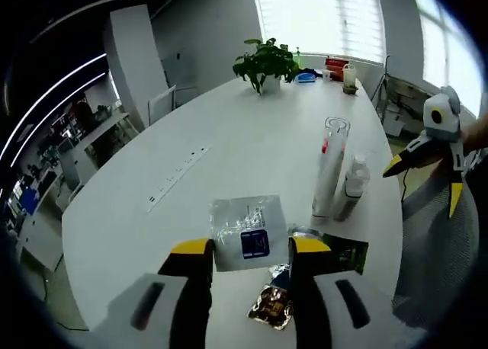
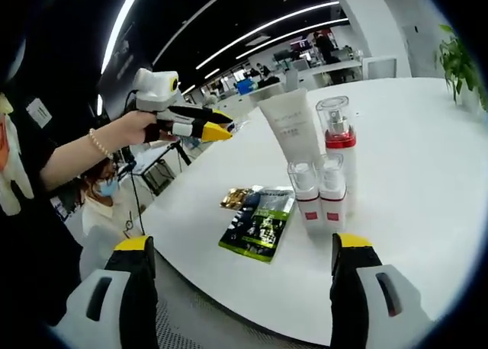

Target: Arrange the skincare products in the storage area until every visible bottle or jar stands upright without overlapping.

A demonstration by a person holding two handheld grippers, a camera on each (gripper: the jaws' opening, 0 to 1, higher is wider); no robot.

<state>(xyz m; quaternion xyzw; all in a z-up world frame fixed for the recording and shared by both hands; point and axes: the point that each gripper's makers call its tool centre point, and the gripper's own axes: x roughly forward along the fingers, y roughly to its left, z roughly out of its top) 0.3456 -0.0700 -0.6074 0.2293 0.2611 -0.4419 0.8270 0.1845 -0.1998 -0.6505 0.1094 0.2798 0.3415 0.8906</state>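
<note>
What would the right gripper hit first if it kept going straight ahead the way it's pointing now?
Probably the two small red-banded bottles, standing upright side by side between the right gripper's open jaws. The dark green sachet lies left of that line, lower on the table. Depth is uncertain.

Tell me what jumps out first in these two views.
In the right gripper view, a cluster of upright skincare products catches the eye near the table edge: a white tube, a clear-capped red-banded pump bottle and two small bottles. Beside them lie a dark green sachet and a gold one. In the left gripper view, the left gripper holds a clear packet, and a potted plant stands at the table's far end.
</note>
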